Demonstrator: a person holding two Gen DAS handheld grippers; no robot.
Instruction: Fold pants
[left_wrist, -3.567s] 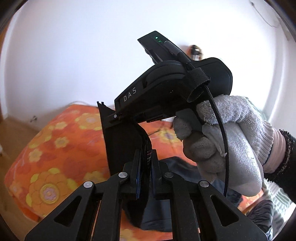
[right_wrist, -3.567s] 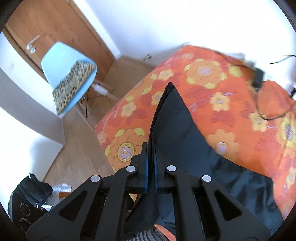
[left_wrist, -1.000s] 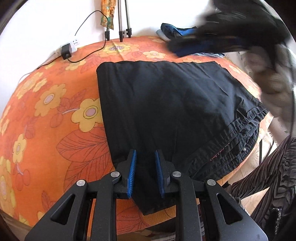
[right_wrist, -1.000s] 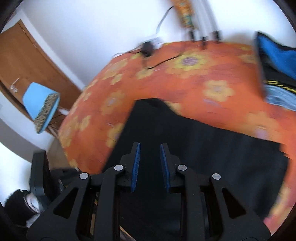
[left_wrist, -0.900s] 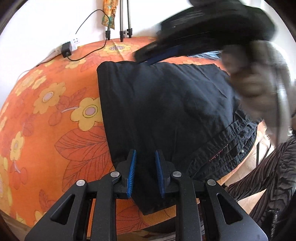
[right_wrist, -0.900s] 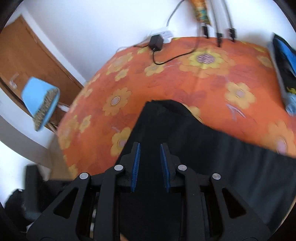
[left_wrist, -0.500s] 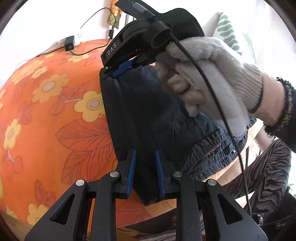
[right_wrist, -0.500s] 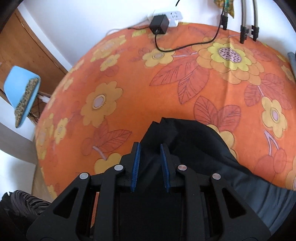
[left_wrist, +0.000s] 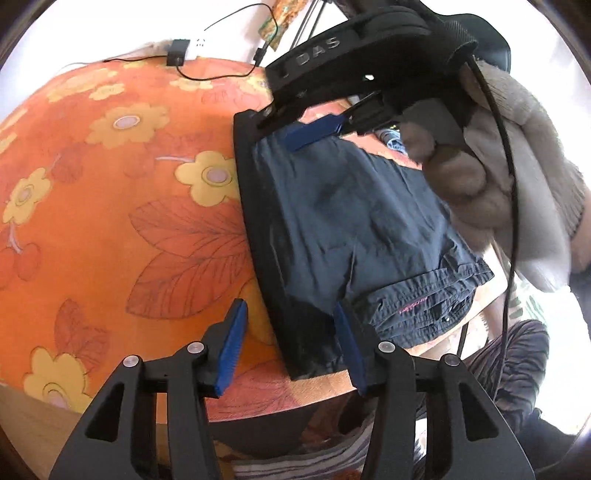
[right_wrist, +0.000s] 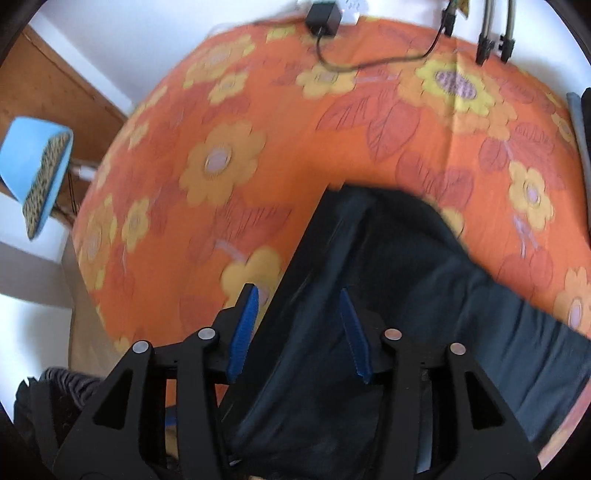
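Note:
The black pants (left_wrist: 343, 229) lie folded on the orange flowered bedspread (left_wrist: 122, 206), waistband toward the bed's near edge. My left gripper (left_wrist: 291, 339) is open, its blue pads either side of the pants' near left corner. My right gripper (left_wrist: 314, 133) shows in the left wrist view, held by a gloved hand over the pants' far corner, blue pads apart. In the right wrist view the right gripper (right_wrist: 299, 328) is open over the pants (right_wrist: 373, 295), holding nothing.
A charger and black cable (right_wrist: 325, 18) lie at the bed's far edge by the white wall. A blue chair (right_wrist: 35, 173) stands on the wooden floor to the left. Tripod legs (right_wrist: 495, 33) rest at the far right. More clothes (right_wrist: 578, 122) lie right.
Both grippers have opened and let go of the pants, which now rest on the bed. The right gripper has moved to the pants' far corner.

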